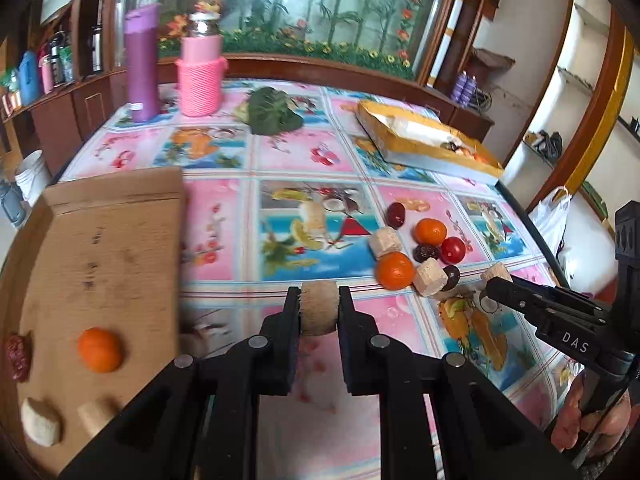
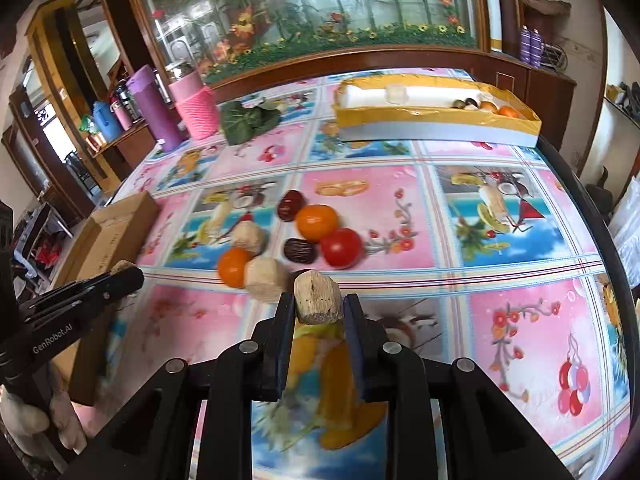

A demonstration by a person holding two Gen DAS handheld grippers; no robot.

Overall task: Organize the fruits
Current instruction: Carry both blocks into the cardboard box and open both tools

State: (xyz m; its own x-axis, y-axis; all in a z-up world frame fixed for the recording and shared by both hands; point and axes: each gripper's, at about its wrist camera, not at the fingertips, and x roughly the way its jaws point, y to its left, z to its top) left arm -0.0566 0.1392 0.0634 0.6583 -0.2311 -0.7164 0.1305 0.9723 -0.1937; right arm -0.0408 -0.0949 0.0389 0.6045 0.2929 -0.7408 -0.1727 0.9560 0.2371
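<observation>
From the left wrist view, the left gripper (image 1: 319, 312) is clamped on a pale, cork-coloured chunk (image 1: 319, 307), pads pressing both its flanks, lifted clear of the patterned tablecloth (image 1: 224, 232). To its left lies the cardboard box (image 1: 108, 264), where an orange (image 1: 99, 350), a wrinkled red date (image 1: 18, 356) and two pale pieces already sit. The remaining pile (image 1: 420, 248) of oranges, a tomato, dark dates and pale chunks waits to the right, and beyond it the right gripper (image 1: 496, 280) comes in from the edge with a pale chunk at its tip.

From the right wrist view, the right gripper (image 2: 319, 306) is closed on its own pale chunk (image 2: 318, 298), held a little tilted between the pads, above the cloth and just in front of the pile (image 2: 288, 240). The yellow-rimmed tray (image 2: 436, 120) stands well apart at the far side, a few fruits gathered at its right end. The left gripper (image 2: 128, 274) shows at the left edge near the cardboard box (image 2: 116, 220).

I'd judge both hands are at the carry stage. To do it well, keep each grip firm and level, carry each chunk high enough to pass over its container's rim, and lower it into a bare patch before opening, so that nothing already placed gets knocked. The right chunk's tilt suggests it could slip.
</observation>
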